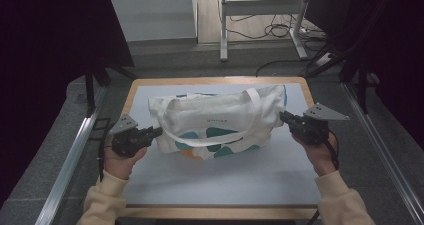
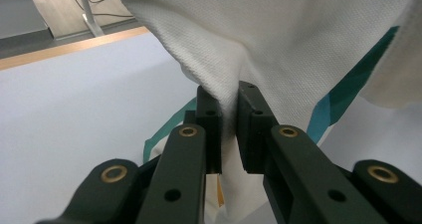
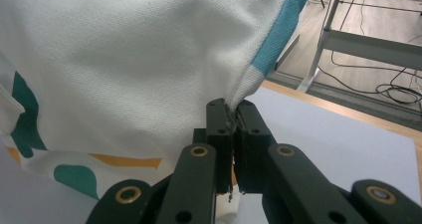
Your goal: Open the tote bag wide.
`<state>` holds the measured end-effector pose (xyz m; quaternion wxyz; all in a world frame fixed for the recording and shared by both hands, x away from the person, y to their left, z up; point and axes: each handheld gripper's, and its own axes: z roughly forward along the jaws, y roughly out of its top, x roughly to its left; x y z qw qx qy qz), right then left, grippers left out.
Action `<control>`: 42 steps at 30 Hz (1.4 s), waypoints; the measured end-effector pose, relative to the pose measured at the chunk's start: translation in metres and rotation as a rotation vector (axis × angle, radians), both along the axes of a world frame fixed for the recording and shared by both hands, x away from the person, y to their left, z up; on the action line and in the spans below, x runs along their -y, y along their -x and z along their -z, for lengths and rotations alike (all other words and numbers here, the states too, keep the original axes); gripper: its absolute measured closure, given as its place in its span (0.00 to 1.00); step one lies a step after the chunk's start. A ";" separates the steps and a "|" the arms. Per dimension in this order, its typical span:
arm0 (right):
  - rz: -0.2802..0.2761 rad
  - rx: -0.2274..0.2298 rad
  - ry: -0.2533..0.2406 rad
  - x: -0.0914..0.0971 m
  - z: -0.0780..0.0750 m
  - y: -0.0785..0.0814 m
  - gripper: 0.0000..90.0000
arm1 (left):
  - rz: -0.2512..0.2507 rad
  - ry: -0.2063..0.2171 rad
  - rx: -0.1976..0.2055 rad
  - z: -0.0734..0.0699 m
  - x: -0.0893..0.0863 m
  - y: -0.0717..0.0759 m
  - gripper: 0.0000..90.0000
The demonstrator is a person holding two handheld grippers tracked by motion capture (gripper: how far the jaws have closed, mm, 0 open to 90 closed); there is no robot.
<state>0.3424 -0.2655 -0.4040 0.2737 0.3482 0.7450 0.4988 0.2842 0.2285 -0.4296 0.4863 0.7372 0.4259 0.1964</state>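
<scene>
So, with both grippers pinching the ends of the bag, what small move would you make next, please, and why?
Probably lift both ends a little together. The left gripper and right gripper are each shut on the cloth of the bag, which sags on the table, so an even raise should keep it level.

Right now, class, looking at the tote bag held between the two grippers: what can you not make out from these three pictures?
- The small print on the tote bag, high view: too small to read.
- The bag's inside: hidden by its own cloth.
- The fold of cloth in the left hand-held gripper, left gripper view: covered by the jaws.
- The bag's corner in the right hand-held gripper, right gripper view: covered by the jaws.
</scene>
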 end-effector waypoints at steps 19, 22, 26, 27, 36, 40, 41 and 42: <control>-0.004 -0.011 -0.024 0.003 0.022 0.010 0.95 | 0.019 -0.021 0.002 0.013 0.002 0.009 0.91; -0.005 -0.014 -0.027 0.004 0.026 0.012 0.95 | 0.021 -0.020 -0.002 0.015 0.003 0.010 0.91; -0.006 -0.022 -0.029 0.004 0.031 0.013 0.95 | 0.023 -0.024 -0.005 0.018 0.004 0.011 0.91; -0.006 -0.024 -0.028 0.004 0.032 0.013 0.95 | 0.023 -0.027 -0.006 0.019 0.004 0.012 0.91; -0.004 -0.036 -0.038 0.003 0.042 0.013 0.95 | 0.024 -0.037 -0.016 0.028 0.005 0.014 0.92; -0.005 -0.046 -0.021 0.001 0.047 0.013 0.95 | 0.033 -0.055 -0.025 0.032 0.007 0.015 0.93; -0.004 -0.049 -0.019 0.000 0.048 0.013 0.95 | 0.032 -0.056 -0.027 0.033 0.007 0.015 0.93; -0.003 -0.050 -0.016 0.000 0.049 0.013 0.95 | 0.034 -0.055 -0.028 0.034 0.007 0.014 0.93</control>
